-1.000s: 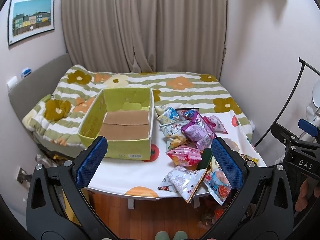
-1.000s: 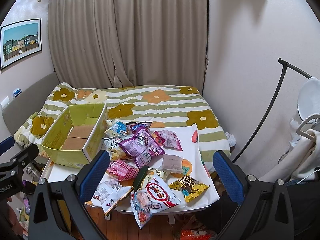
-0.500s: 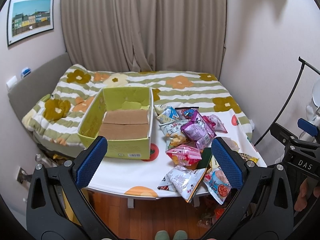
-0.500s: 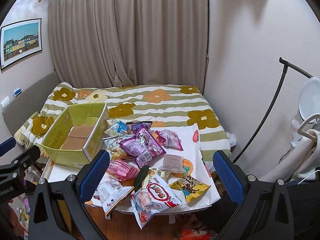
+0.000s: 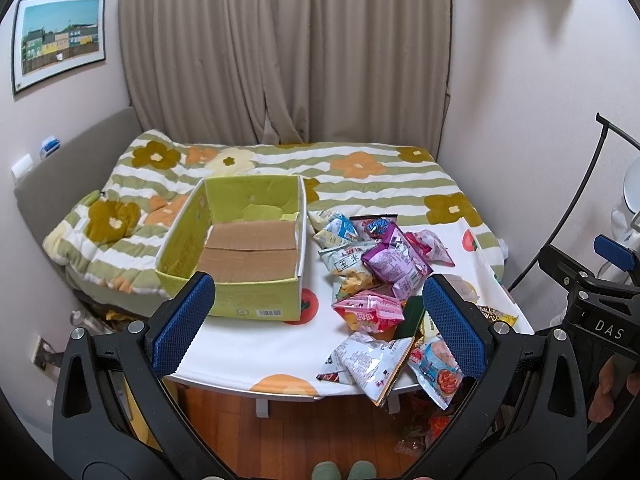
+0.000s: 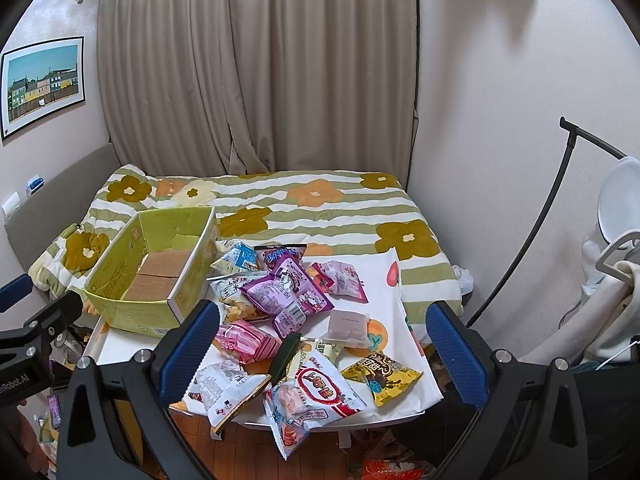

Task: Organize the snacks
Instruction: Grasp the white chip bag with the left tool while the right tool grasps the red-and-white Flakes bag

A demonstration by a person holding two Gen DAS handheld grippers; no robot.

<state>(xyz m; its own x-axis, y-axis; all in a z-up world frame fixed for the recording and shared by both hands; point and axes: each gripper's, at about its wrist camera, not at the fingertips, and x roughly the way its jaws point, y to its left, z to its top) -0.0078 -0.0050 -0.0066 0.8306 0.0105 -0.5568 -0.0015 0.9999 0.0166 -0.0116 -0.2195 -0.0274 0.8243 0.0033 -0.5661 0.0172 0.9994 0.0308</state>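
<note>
On the tabletop (image 5: 248,364), the snacks (image 6: 288,312) are heaped at the right and the green box (image 5: 240,248) is set at the left, its inside bare down to the cardboard floor. Box and heap are just beside each other, with the far packets close to the box's right wall. No packet is seen in the box, so the sorting is judged not yet begun.

Both tongs are held back from the near edge of the tabletop, above the wooden floor. The right tongs (image 6: 320,352) are aimed at the near part of the heap and are judged the nearer pair; the pink packet (image 6: 246,340) lies just beyond the left finger, its long axis running left to right across the tongs' line. The left tongs (image 5: 316,324) are framed between box and heap, so the box lies ahead to the left and the packets ahead to the right.

Both pairs are spread wide, and nothing is held or touched by either.
</note>
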